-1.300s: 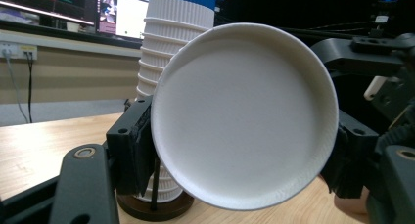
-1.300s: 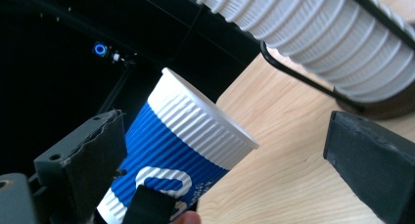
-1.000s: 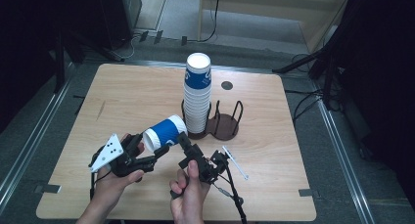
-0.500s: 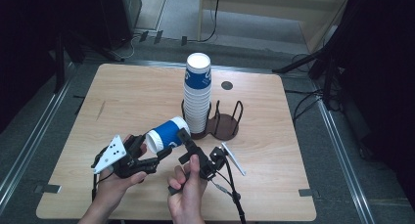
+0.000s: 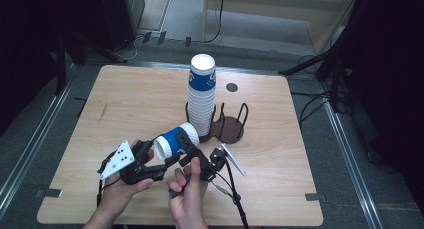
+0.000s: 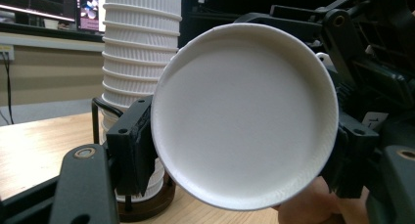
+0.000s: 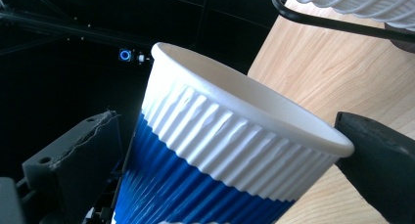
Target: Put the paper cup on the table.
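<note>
Wooden table (image 5: pixel 125 104): left claw (image 5: pixel 167 161) grips tilted cup (image 5: pixel 175 140).

No readable text, brand or number appears: white lettering on the blue cup stack (image 5: pixel 202 84) is too blurred to make out, as are the far-left monitor screens (image 6: pixel 46 6) in the left gripper view.
</note>
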The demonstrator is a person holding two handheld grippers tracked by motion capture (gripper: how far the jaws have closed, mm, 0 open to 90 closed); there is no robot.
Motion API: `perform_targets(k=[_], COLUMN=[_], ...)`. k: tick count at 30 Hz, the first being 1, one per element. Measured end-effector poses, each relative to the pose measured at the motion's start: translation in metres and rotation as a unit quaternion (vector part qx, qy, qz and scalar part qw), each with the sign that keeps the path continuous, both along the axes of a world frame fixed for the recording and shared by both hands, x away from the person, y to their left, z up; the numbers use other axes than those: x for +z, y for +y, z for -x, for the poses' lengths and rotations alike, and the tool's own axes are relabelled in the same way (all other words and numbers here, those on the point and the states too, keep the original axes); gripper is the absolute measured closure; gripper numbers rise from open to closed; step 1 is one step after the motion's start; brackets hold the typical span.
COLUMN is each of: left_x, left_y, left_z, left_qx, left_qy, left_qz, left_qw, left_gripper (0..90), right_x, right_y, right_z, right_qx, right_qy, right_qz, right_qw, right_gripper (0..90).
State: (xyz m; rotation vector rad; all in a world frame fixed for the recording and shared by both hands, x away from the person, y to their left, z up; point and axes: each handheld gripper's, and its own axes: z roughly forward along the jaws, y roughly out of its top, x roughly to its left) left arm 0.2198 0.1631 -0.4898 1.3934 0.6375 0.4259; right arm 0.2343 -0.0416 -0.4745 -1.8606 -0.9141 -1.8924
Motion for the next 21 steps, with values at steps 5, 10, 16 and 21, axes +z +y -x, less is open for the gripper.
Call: perform_targets(k=[5,10,16,21], left_x=[-0.0009,-0.001,-0.0022,-0.002], left_y=[-0.0011,-0.0013,0.0005,0.0], left_z=[0.0001,0.0003,-0.0008,0.0], left_qx=[-0.003,-0.005,-0.007,-0.008], left_qy=[0.001,0.001,0.003,0.001], left_qz=[-0.002,-0.002,0.004,-0.001], left_qw=[1.0,1.0,1.0,1.0], left_gripper=[27.7,27.6,27.6,27.7], right_x=[-0.0025,-0.0049,-0.0059,-0.0065], right_y=[0.0013,0.0026,0.0024,0.0008], right_z=[-0.0021,-0.0045,-0.0056,-0.007], right_qx=[0.006,0.013,0.015,0.009], right_qy=[0.002,0.003,0.004,-0.002], right_qz=[-0.007,-0.021,-0.033,-0.038], right_qw=[1.0,0.9997,0.9993,0.9992], right_gripper=[0.0,0.0,1.6,4.3])
